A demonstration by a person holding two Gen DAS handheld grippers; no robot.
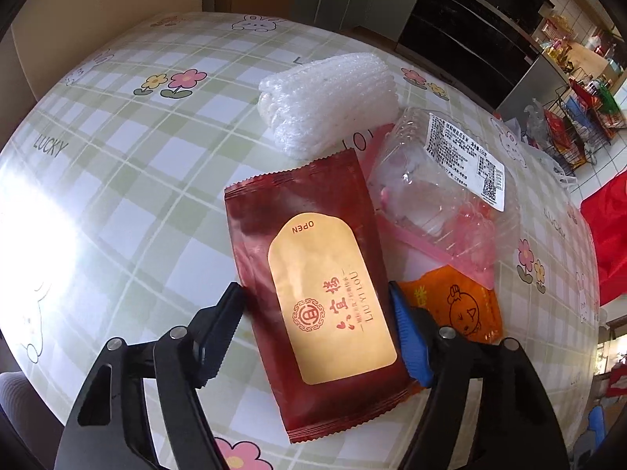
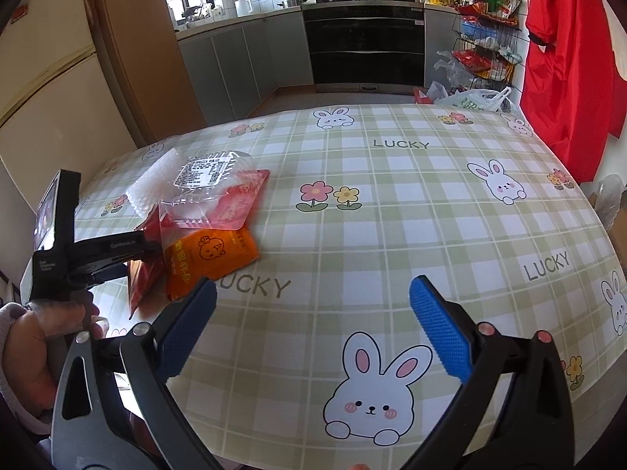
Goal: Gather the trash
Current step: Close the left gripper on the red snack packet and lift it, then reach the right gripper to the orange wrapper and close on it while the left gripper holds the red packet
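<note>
Your left gripper straddles the glossy, crimp-edged red wet-wipe pack lying flat on the checked tablecloth, pads touching its sides, while your right gripper gapes empty.

Right gripper above checked tabletop, fingers spread, nothing between them.
Trash pile near left edge: orange packet, clear plastic tray, red wrapper. Left gripper at the red wrapper; contact unclear.
</note>
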